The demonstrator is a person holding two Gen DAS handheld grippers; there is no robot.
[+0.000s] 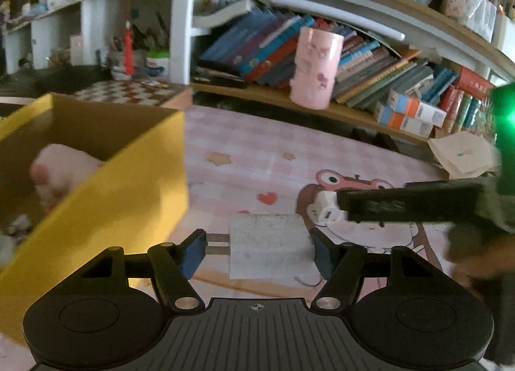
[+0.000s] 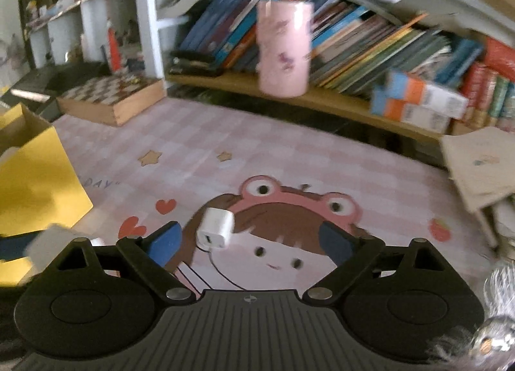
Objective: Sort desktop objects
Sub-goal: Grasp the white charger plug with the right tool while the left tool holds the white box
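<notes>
My left gripper (image 1: 257,250) is shut on a large white plug adapter (image 1: 270,245), its two metal prongs pointing left against the left pad. A small white charger cube (image 2: 215,227) lies on the pink cartoon desk mat (image 2: 289,158), between the open fingers of my right gripper (image 2: 251,239), nearer the left pad. It also shows in the left wrist view (image 1: 328,207), by my right gripper's finger (image 1: 412,203). A yellow box (image 1: 106,184) stands left, with a pink soft item (image 1: 61,174) inside.
A pink cup (image 1: 317,68) stands on the low book shelf (image 1: 354,110) at the back. A checkered wooden board (image 2: 109,94) lies back left. A tan paper packet (image 2: 479,165) lies right. Small orange-blue boxes (image 1: 408,110) sit on the shelf.
</notes>
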